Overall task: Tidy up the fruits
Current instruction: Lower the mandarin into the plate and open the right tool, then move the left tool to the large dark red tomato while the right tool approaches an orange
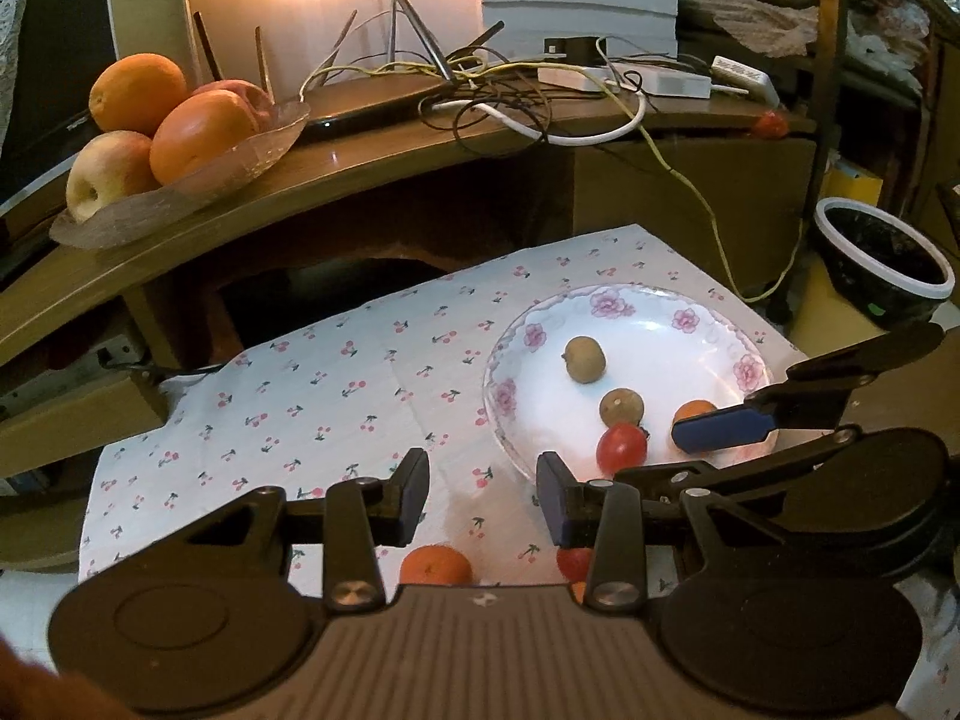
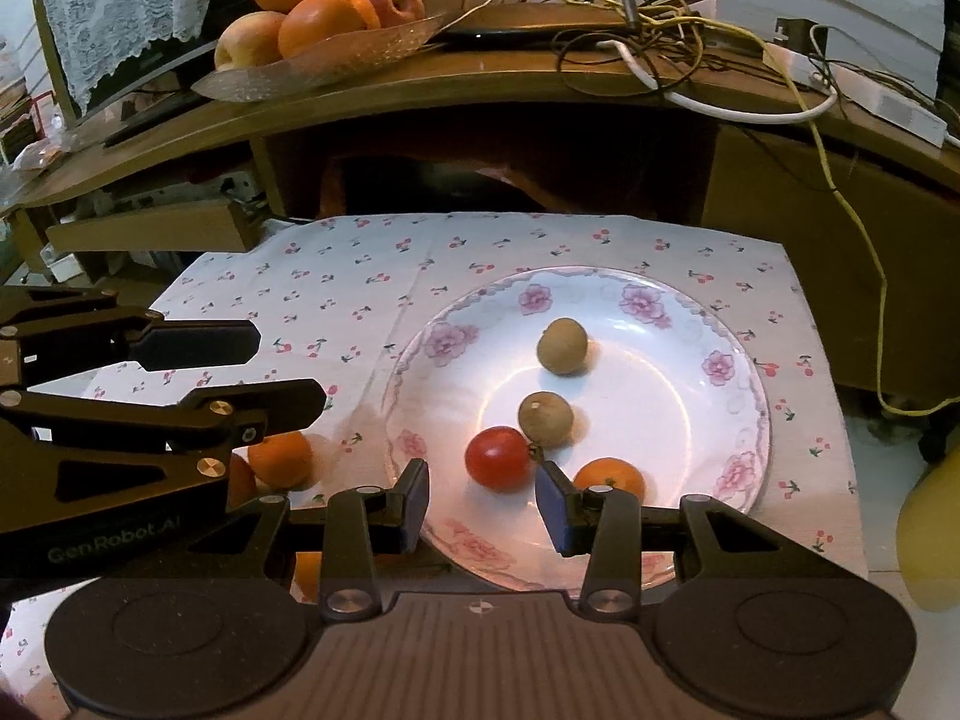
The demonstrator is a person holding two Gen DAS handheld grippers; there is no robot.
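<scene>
4 fruits on the plate: 2 brown, 1 red, 1 orange.

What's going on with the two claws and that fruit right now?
Both grippers, left and right, open and empty. Four small fruits sit on the flowered plate; a small orange waits on the cloth beside it. Nothing blocks the way.
</scene>
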